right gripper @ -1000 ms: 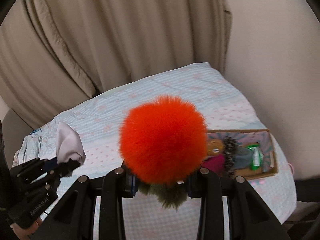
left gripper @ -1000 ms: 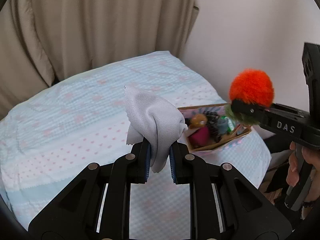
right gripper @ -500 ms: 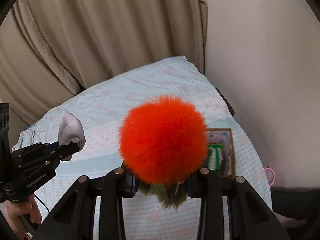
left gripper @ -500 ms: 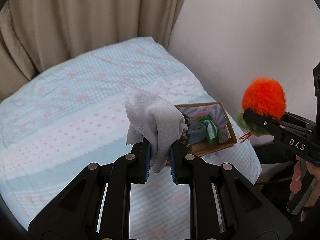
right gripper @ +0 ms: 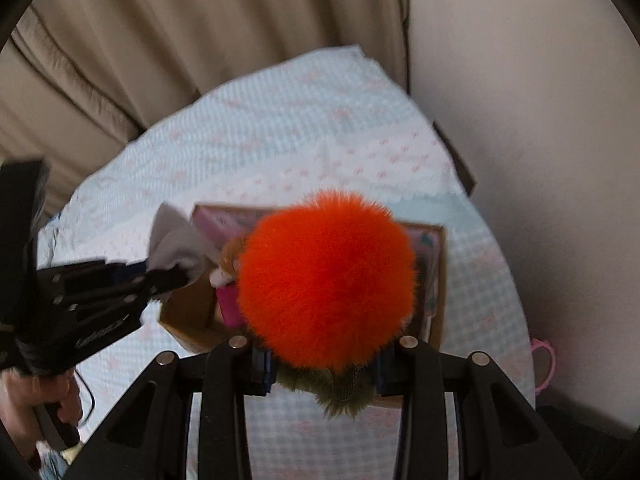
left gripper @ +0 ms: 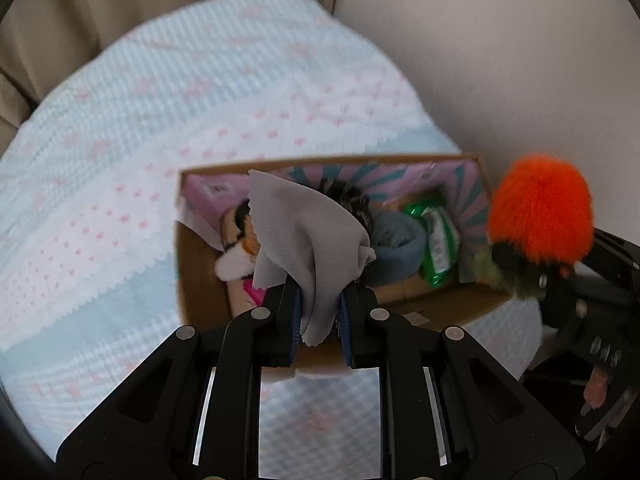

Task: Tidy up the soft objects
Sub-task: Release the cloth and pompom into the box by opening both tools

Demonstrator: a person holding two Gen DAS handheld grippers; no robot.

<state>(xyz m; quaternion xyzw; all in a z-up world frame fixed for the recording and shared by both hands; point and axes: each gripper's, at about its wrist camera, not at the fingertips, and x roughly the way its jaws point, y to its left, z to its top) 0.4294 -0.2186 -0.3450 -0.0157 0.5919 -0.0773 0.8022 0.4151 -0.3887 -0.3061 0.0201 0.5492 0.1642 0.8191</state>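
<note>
— What did the room look like?

— A bed with a pale blue quilt [left gripper: 132,184] dotted in pink ran up to beige curtains [right gripper: 168,40] and a plain wall. A cardboard box [left gripper: 200,280] with a pink and teal lining sat on the quilt near the wall-side edge.

— And the two tools?

— The left gripper [left gripper: 318,312] was clamped on a grey cloth [left gripper: 304,232], which stood up crumpled from between its blue pads, right over the box. The right gripper [right gripper: 324,364] was clenched on the green base of a fluffy orange pompom [right gripper: 326,280]; in the left view that pompom [left gripper: 540,208] hung at the box's right end.

— Anything already inside?

— Several soft things: a blue-grey ring-shaped piece [left gripper: 396,248], a green packet [left gripper: 436,240], a dark fuzzy item [left gripper: 348,200], a small plush in white and orange [left gripper: 240,248] and something magenta [right gripper: 230,304]. A hand [right gripper: 36,400] held the left tool's grip at the lower left of the right view.
</note>
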